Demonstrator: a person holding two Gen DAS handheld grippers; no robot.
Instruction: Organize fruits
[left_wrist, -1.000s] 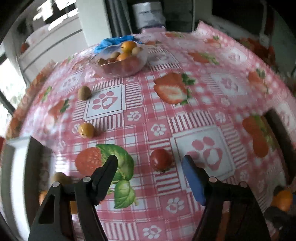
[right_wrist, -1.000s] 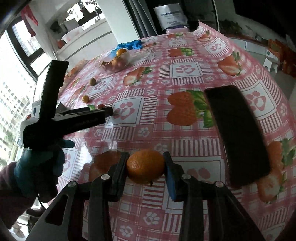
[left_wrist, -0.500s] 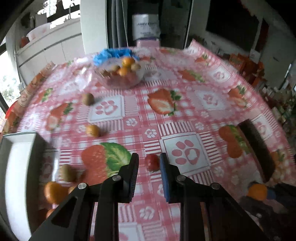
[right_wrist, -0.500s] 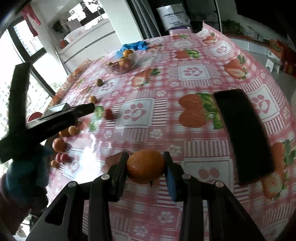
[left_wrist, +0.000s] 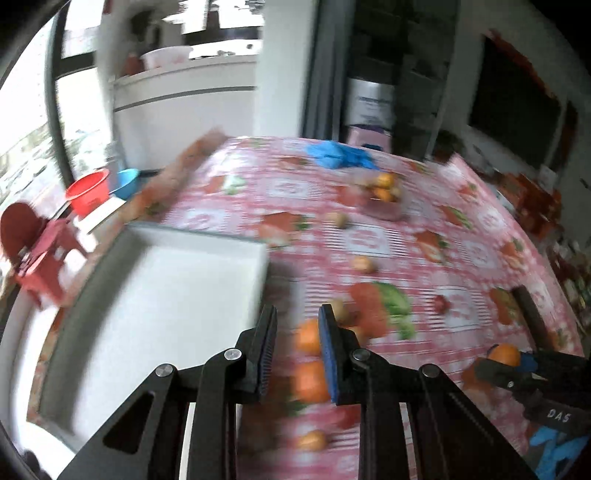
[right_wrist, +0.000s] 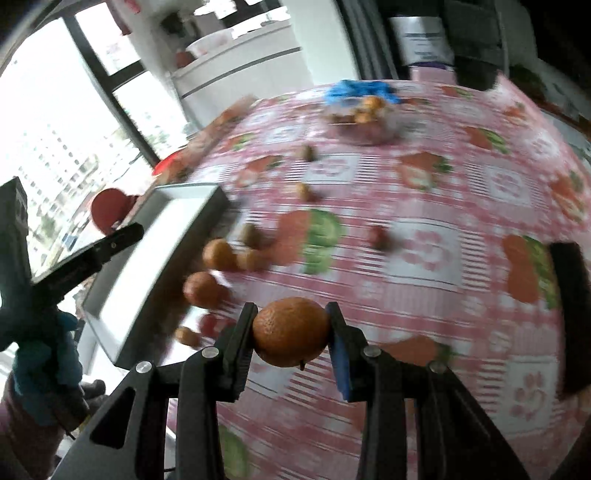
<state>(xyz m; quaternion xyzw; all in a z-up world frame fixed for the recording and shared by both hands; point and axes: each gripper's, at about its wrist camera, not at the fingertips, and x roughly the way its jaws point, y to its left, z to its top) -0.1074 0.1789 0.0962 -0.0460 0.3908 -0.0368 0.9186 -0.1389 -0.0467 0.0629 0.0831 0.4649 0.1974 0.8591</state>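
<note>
The right gripper (right_wrist: 291, 332) squeezes a small orange (right_wrist: 291, 331) round its middle; it looks soft and light. The left gripper (left_wrist: 297, 345) holds nothing, fingers a little apart

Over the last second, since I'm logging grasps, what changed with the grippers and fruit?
The left gripper narrowed its jaws from wide open and swung left toward the white tray, empty; the red tomato it had framed lies on the tablecloth, not picked up. The right gripper stays clamped on the mandarin, and the bowl of fruit is where it was.
</note>
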